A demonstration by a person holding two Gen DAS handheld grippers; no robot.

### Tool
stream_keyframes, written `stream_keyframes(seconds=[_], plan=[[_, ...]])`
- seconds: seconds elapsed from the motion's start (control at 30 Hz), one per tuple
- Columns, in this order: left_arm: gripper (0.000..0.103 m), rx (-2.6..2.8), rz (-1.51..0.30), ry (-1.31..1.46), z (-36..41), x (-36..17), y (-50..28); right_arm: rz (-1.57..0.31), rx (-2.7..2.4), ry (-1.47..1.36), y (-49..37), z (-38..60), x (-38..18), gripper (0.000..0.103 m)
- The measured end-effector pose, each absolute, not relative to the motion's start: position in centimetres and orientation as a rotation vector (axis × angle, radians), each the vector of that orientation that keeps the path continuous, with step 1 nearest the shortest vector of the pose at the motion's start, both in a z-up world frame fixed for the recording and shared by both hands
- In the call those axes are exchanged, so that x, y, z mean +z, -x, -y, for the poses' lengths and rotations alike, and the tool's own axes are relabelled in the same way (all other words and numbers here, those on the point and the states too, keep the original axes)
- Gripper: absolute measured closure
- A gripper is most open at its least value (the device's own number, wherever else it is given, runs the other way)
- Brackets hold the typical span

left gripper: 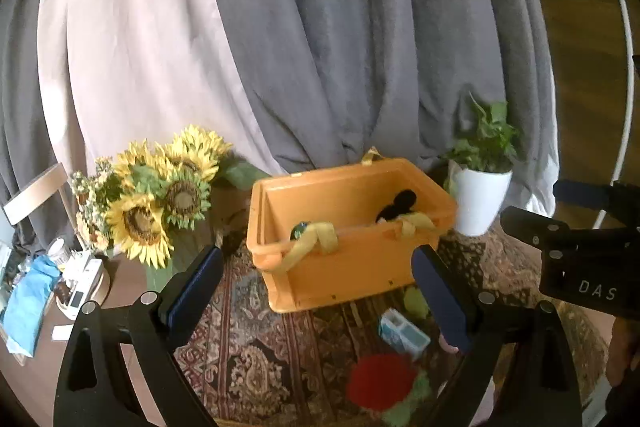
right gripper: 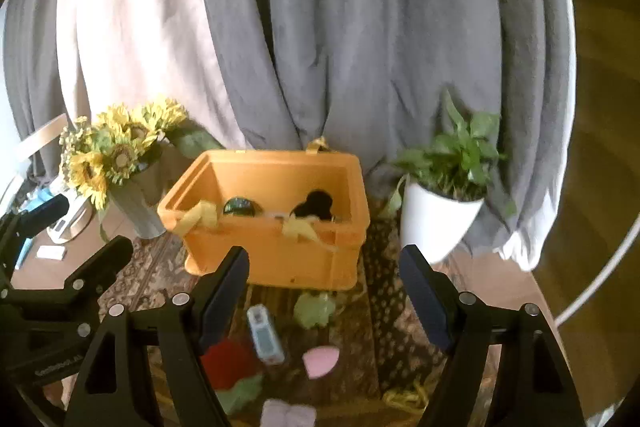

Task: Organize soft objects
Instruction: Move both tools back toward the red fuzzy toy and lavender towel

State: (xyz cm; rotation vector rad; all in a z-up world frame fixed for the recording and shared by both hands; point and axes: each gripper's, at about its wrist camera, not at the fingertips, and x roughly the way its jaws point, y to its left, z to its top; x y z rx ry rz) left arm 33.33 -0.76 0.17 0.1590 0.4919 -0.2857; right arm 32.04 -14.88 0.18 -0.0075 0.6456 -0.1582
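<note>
An orange bin (left gripper: 352, 267) (right gripper: 280, 251) with yellow strap handles stands on a patterned rug; a black soft object (right gripper: 316, 205) and a dark round thing (right gripper: 240, 207) lie inside. In front of it lie a red plush (left gripper: 380, 381) (right gripper: 228, 363), a light green soft piece (right gripper: 314, 309) (left gripper: 416, 301), a pink teardrop sponge (right gripper: 320, 363), a blue-white pack (left gripper: 404, 333) (right gripper: 265, 335) and a pale pink item (right gripper: 288, 415). My left gripper (left gripper: 320, 291) is open and empty before the bin. My right gripper (right gripper: 324, 291) is open and empty above the loose items.
A sunflower vase (left gripper: 160, 203) (right gripper: 120, 163) stands left of the bin, a white potted plant (left gripper: 480, 187) (right gripper: 440, 215) right. Grey and pink draped cloth (left gripper: 320, 27) hangs behind. Clutter (left gripper: 60, 287) sits on the table at left. A yellow cord (right gripper: 404, 395) lies on the rug.
</note>
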Motion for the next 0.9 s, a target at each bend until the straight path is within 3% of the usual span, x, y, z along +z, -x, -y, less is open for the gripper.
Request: stream_keyframes(seconds=[0.9], plan=[[0.009, -0.514, -0.638, -0.263, -1.4, -8.6, -30.2, -0.884, -0.295, -0.120, -26.0, 11.5, -9.4, 0.025]])
